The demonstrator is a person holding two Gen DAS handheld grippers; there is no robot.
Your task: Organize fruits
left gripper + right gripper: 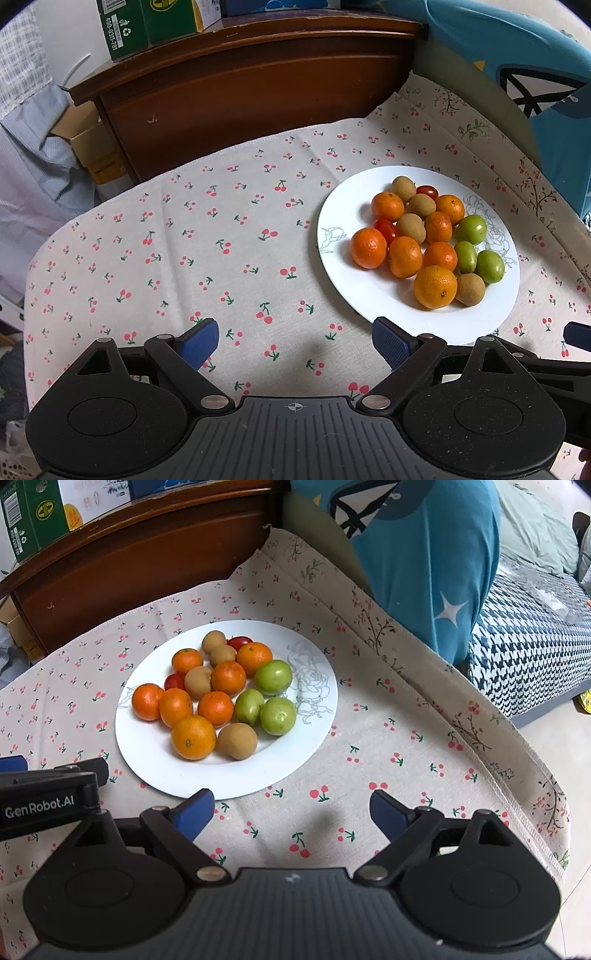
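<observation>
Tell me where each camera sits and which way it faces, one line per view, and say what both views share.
Left wrist: on the left gripper, looking down and forward over the cherry-print tablecloth; plate of fruit to its right; its own open blue fingers show, plus the right gripper's fingertip at the right edge.
Right wrist: on the right gripper, same downward tilt; plate ahead-left; own open fingers and the left gripper's body at the left edge.
Shared: plate, tablecloth, wooden headboard.

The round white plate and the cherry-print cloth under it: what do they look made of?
The round white plate looks like glazed ceramic, though melamine is possible: smooth, glossy, with a thin grey line-drawn flower. The cherry-print cloth looks like woven cotton or linen: matte beige, with fold creases and a stitched edge.
</observation>
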